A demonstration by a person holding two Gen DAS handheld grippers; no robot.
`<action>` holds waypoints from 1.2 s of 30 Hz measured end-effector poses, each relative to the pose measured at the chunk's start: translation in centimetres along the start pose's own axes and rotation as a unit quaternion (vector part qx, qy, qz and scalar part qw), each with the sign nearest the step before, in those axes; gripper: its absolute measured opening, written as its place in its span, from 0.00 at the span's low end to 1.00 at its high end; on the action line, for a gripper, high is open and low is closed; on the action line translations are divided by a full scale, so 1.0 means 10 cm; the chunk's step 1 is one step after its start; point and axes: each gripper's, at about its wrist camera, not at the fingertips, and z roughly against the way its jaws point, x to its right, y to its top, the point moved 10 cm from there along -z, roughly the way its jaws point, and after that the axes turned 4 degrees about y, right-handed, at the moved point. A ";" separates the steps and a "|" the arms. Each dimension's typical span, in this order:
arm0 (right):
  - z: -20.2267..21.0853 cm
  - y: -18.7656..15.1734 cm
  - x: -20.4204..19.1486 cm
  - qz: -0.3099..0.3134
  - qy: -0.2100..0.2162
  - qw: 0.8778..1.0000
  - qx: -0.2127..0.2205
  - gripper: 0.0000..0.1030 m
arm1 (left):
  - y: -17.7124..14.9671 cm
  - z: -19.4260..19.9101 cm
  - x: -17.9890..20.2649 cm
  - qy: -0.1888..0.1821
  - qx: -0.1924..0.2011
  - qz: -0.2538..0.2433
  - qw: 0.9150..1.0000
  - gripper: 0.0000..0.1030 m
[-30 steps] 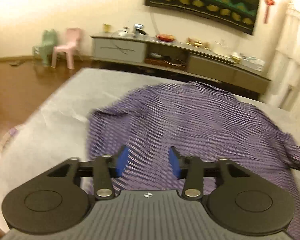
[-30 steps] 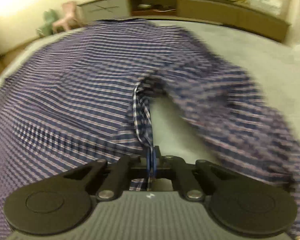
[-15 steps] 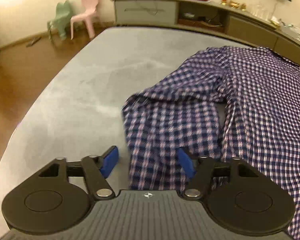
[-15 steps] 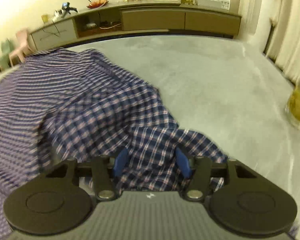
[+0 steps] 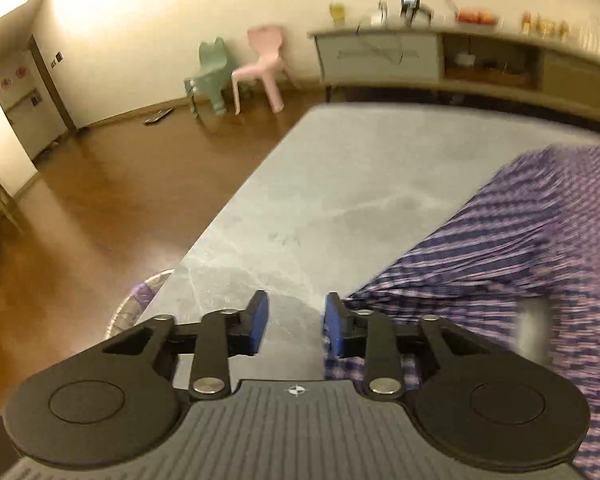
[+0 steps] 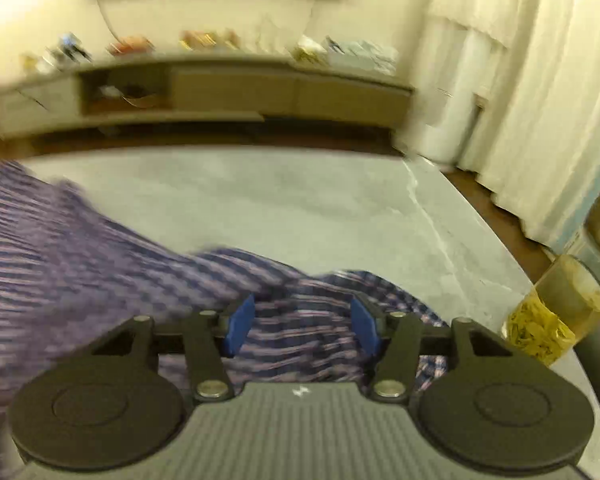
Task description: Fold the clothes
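A purple and blue checked shirt (image 5: 500, 248) lies spread on the grey table (image 5: 340, 184). In the left wrist view it fills the right side, blurred by motion. My left gripper (image 5: 294, 322) is open and empty over bare table just left of the shirt's edge. In the right wrist view the shirt (image 6: 80, 264) covers the left and lower part, and a fold of it lies under my right gripper (image 6: 302, 326), which is open wide with nothing between its blue pads.
A glass jar with yellow contents (image 6: 552, 316) stands at the table's right edge. A basket (image 5: 136, 304) sits on the wooden floor by the left table edge. A long sideboard (image 5: 440, 64), two small chairs (image 5: 236, 72) and white curtains (image 6: 540, 100) stand beyond.
The right gripper opened and let go of the shirt, then swung right. The left gripper swung left, off the shirt and over bare table. Both views are now motion-blurred.
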 end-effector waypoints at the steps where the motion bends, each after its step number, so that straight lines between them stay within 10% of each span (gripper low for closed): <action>1: 0.15 -0.02 -0.14 -0.004 0.039 0.999 0.002 0.56 | -0.06 0.14 0.01 -0.025 0.003 0.009 1.000 0.55; 6: 0.55 -0.45 -1.17 -0.042 0.259 0.959 -0.104 0.59 | -0.48 0.30 0.03 -0.050 -0.030 -0.011 0.998 0.69; 9: 0.58 -0.60 -1.59 -0.033 0.294 0.943 -0.151 0.59 | -0.67 0.26 0.06 -0.083 -0.060 0.007 0.995 0.69; 11: 0.68 -0.72 -1.77 -0.003 0.280 0.947 -0.155 0.59 | -0.73 0.22 0.14 -0.092 -0.067 0.002 0.994 0.67; 12: 0.74 -0.74 -1.83 0.017 0.265 0.953 -0.145 0.57 | -0.76 0.18 0.17 -0.090 -0.069 -0.001 0.994 0.51; 16: 0.94 -0.85 -1.90 0.077 0.219 0.965 -0.126 0.03 | -0.72 0.04 0.13 -0.082 -0.051 0.005 0.995 0.20; 23: 1.01 -0.83 -1.66 0.132 0.133 0.978 -0.095 0.02 | -0.38 -0.31 -0.67 0.162 -0.018 -0.044 0.986 0.09; 27: 1.05 -0.85 -1.59 0.107 0.082 0.987 -0.082 0.09 | -0.36 -0.06 -0.53 0.064 -0.021 -0.020 0.998 0.09; 31: 1.28 -0.80 -1.69 0.062 0.078 0.993 -0.070 0.30 | -0.62 0.39 0.13 -0.091 -0.033 -0.075 0.992 0.31; 33: 1.61 -0.81 -1.78 0.047 0.098 0.993 -0.046 0.44 | -0.80 0.45 0.27 -0.085 -0.030 -0.108 0.990 0.68; 36: 2.07 -1.05 -2.23 0.059 0.163 0.984 -0.031 0.49 | -0.97 0.46 0.33 -0.065 -0.028 -0.111 0.991 0.77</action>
